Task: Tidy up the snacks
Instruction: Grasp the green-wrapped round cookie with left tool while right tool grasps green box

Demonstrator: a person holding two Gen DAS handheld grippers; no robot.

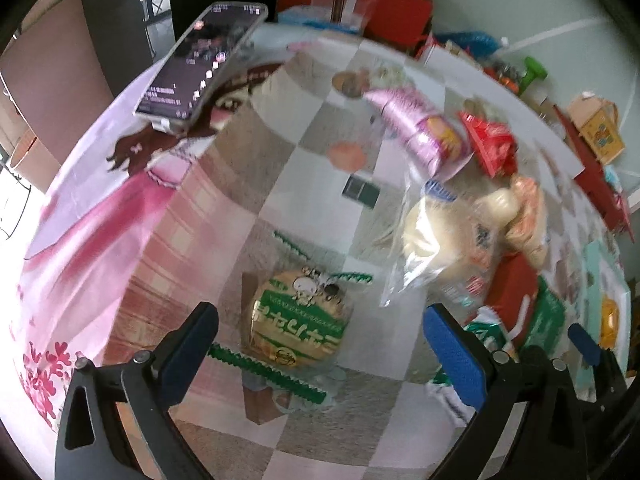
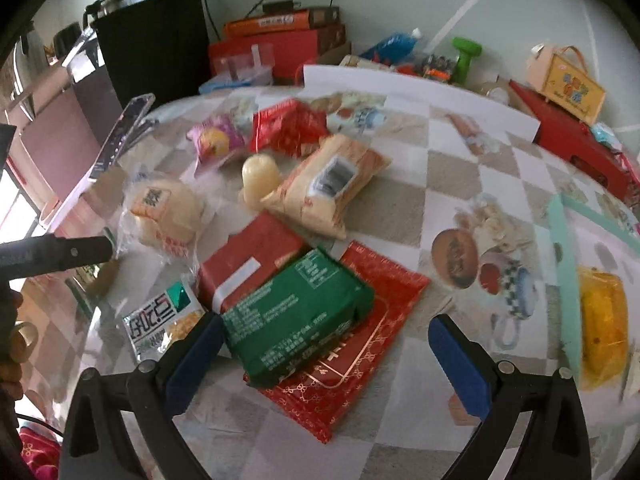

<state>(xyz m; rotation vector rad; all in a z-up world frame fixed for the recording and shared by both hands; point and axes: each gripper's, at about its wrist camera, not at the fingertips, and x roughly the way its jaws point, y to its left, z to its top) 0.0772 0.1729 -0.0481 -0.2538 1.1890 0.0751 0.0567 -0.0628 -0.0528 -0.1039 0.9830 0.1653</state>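
My left gripper (image 1: 320,344) is open, its blue pads either side of a round green-and-yellow snack pack (image 1: 298,320) lying on the table. Behind it lie a bun in a clear bag (image 1: 436,232), a purple snack bag (image 1: 420,128) and a red bag (image 1: 490,144). My right gripper (image 2: 326,352) is open over a green packet (image 2: 296,312) that rests on a flat red packet (image 2: 360,344) and a red box (image 2: 248,260). An orange-white bag (image 2: 328,184), a cream jelly cup (image 2: 260,178), the bun (image 2: 168,212) and a white snack bag (image 2: 160,320) lie around.
A phone on a stand (image 1: 200,64) stands at the table's far left. Red boxes (image 2: 580,136), a green dumbbell (image 2: 466,60) and a small yellow case (image 2: 568,88) crowd the far edge. A yellow item in a teal tray (image 2: 600,312) sits at right. The left gripper's arm (image 2: 56,258) shows at left.
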